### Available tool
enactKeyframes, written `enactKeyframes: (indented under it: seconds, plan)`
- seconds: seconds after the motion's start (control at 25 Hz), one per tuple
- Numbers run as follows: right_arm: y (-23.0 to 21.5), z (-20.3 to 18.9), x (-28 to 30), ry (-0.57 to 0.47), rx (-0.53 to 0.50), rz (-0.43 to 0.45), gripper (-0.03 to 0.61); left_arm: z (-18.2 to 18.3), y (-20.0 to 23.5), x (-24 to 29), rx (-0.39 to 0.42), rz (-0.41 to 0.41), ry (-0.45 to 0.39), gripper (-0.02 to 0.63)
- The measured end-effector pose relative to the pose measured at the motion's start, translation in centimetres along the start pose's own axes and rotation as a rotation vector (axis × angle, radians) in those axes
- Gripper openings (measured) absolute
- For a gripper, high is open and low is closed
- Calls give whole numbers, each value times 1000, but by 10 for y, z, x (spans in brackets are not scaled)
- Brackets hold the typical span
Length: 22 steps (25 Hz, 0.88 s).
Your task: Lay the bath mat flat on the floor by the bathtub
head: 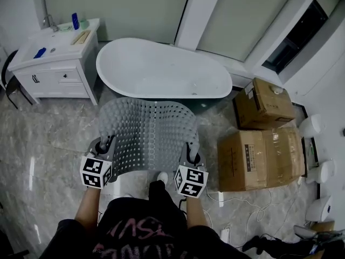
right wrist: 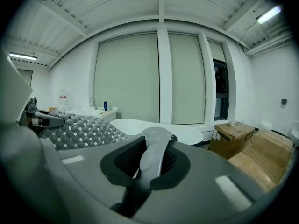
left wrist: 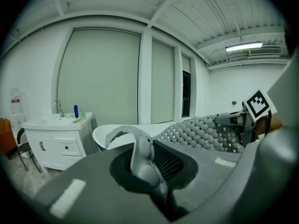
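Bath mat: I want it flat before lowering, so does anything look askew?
The bath mat is humped, not flat, between the left gripper and right gripper pinching its near edge, in front of the bathtub.

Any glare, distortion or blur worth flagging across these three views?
Head view: sharp and evenly lit; light streaks glare off the glossy floor. Left gripper view: heavy fisheye, black corners, ceiling lamp blown out. Right gripper view: same fisheye and vignette; the bath mat fold nearest the lens is soft.
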State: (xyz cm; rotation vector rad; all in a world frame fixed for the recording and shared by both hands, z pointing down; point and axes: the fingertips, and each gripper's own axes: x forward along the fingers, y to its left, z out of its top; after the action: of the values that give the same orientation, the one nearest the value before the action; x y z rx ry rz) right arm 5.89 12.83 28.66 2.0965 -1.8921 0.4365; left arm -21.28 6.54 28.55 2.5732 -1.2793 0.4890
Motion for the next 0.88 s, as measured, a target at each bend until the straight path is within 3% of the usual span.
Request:
enactKeyframes:
  seconds: [0.88]
  plan:
    - [-94, -20, 106, 137, 40, 147, 52, 0, -31, 105, 13, 101, 150, 20]
